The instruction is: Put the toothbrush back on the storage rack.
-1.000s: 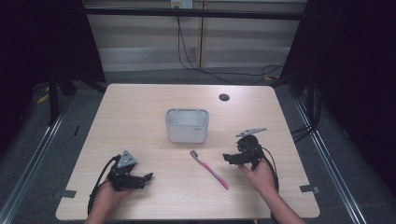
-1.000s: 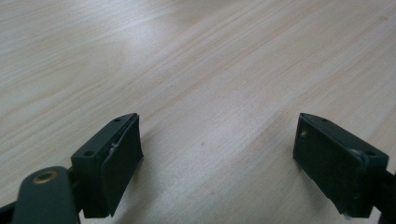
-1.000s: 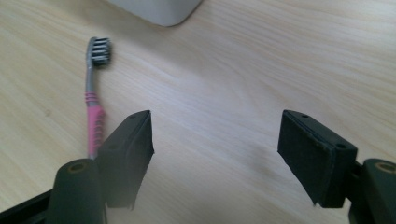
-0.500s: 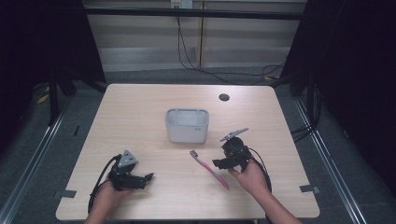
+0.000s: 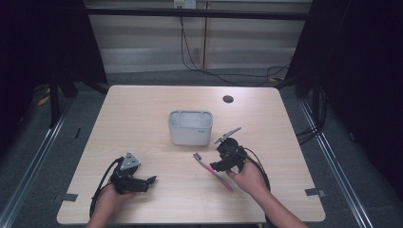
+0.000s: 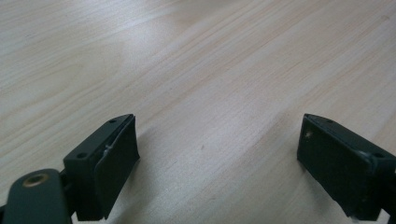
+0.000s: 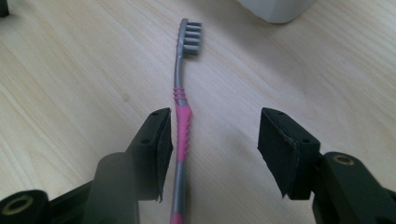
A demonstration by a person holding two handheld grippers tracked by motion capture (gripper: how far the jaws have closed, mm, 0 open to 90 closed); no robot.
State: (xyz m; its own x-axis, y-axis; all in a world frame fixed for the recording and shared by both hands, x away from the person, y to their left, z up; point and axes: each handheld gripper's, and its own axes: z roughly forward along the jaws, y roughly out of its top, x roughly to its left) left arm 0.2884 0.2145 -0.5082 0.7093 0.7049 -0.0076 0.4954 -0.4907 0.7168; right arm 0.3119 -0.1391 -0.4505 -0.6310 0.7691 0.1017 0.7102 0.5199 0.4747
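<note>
Pink and grey, the toothbrush (image 5: 212, 170) lies flat on the pale wooden table (image 5: 142, 118), a little right of centre and low in the high view, running from its bristle head at the upper left down to its handle end at the lower right. In the right gripper view it stretches up the middle of the frame, head (image 7: 190, 38) at the top, pink grip between the two black jaws. The right gripper (image 5: 219, 167) sits over the handle; its jaws have just been closing, yet they stand apart, the left-hand one right beside the grip and the other clear of it, so nothing is clamped. Just above the brush in the high view stands a white tub (image 5: 190, 127), near the table's middle, apart from the brush head. The left gripper (image 5: 149, 183), at the lower left of that view, rests low over bare wood with its jaws wide apart and nothing between them.
</note>
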